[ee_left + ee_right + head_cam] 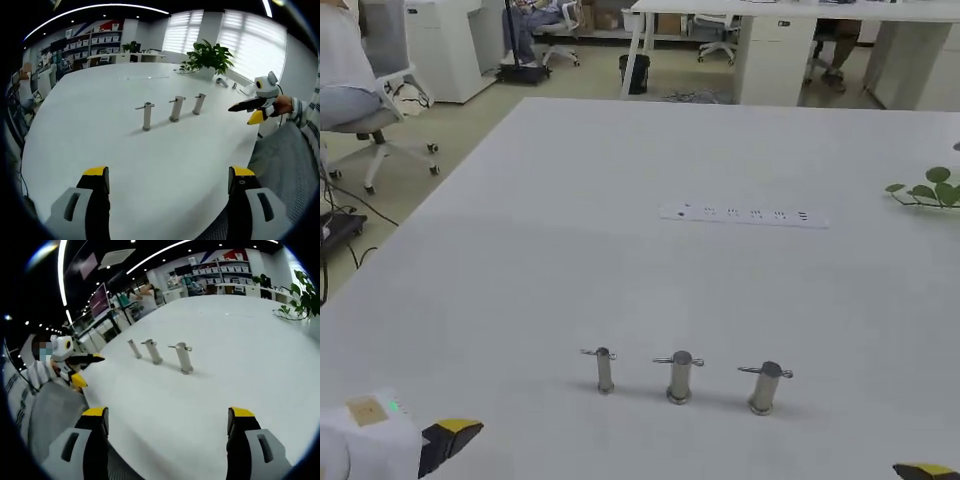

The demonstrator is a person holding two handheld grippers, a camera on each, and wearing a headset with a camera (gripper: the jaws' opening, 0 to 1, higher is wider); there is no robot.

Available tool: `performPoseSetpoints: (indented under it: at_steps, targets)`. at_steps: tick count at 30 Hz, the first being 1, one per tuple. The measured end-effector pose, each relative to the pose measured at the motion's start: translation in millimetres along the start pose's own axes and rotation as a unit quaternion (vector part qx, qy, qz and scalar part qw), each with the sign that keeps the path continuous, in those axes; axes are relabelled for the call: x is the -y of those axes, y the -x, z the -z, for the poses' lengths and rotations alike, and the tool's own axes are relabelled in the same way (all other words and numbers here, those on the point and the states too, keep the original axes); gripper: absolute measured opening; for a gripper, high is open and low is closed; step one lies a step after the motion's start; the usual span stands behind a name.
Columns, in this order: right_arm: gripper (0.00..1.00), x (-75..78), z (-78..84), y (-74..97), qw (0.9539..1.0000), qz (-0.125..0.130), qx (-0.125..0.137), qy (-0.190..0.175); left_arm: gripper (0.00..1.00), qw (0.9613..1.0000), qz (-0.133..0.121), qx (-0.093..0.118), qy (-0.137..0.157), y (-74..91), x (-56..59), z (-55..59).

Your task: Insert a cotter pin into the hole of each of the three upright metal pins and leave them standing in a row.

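Three pins point(680, 377) stand in a row near the table's point(620, 180) 6 o'clock edge, a cotter pin point(663, 360) through each, while the left tongs point(168, 175) and right tongs point(167, 415) just gape wide, holding nothing.

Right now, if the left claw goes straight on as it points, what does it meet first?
Probably the nearest metal pin or the middle pin beside it; depth is unclear.

No text readable anywhere; marks on the far power strip point(744, 215) too small; labels on far shelf bins point(97, 44) blurred.
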State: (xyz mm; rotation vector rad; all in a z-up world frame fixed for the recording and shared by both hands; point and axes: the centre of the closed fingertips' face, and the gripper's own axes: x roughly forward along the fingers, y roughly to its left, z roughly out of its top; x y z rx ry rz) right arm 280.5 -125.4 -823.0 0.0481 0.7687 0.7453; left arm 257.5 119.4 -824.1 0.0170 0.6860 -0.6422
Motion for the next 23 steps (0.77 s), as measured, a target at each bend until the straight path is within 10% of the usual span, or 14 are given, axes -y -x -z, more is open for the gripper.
performPoseSetpoints:
  at_steps: [23]
  targets:
    - [0.98,0.7,-0.4,-0.6,0.9999,0.008,-0.007,-0.009,0.99,0.9999,-0.010,-0.004,0.012,4.2,-10.4,3.1]
